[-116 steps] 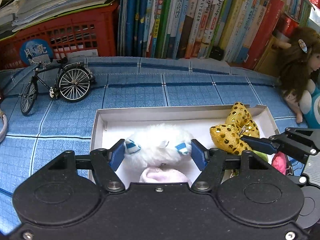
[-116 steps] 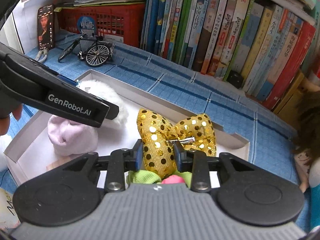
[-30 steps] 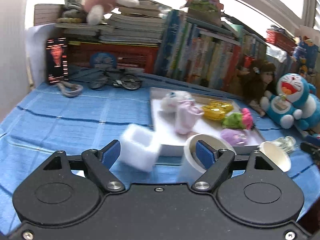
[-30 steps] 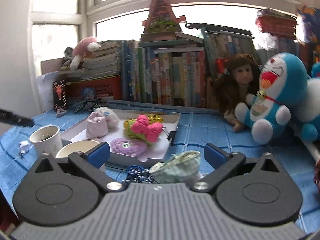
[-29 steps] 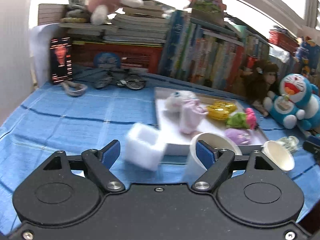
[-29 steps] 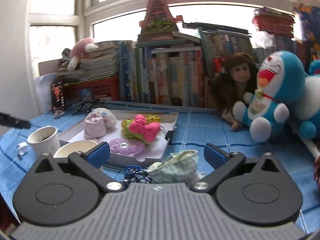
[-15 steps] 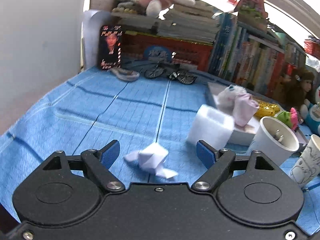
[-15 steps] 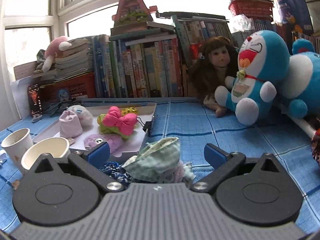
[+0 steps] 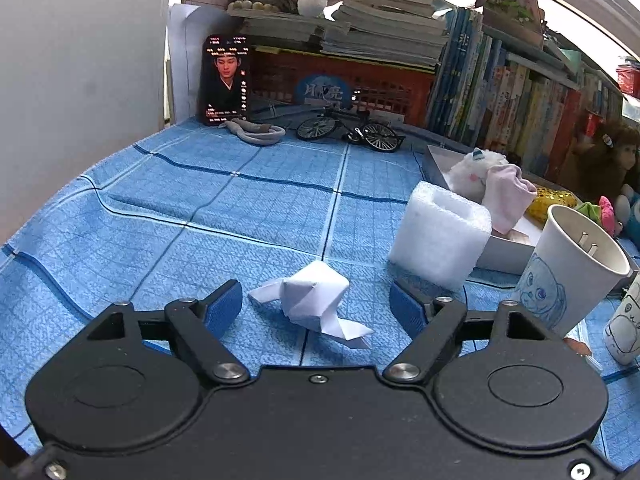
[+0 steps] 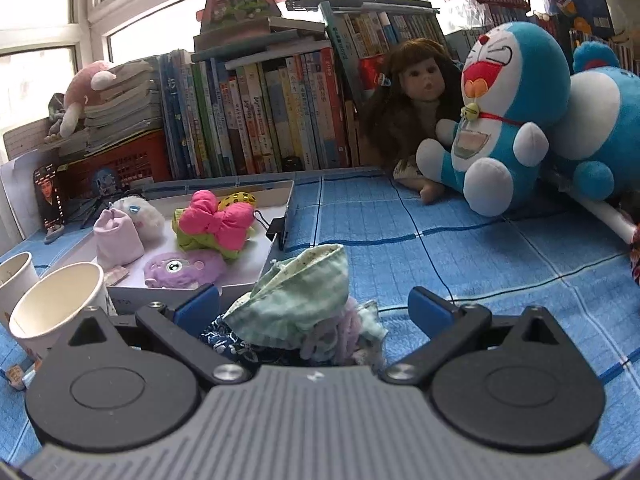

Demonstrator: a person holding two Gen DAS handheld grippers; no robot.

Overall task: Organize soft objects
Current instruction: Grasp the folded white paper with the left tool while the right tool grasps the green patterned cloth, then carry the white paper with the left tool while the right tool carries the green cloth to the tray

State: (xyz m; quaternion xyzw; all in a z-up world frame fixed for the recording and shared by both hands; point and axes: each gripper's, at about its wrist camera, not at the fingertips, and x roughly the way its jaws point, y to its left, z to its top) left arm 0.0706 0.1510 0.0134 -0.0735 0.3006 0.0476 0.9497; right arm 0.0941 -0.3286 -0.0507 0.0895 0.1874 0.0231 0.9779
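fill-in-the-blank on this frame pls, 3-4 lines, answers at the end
1. Between the open jaws of the left gripper lies a crumpled piece of white ____.
2. The pink bow sits inside the white ____.
3. The paper cup beside the foam block holds a charger plug and bears a drawing in the colour ____.
4. In front of the right gripper lies a green checked ____.

Missing words: paper; tray; blue; cloth
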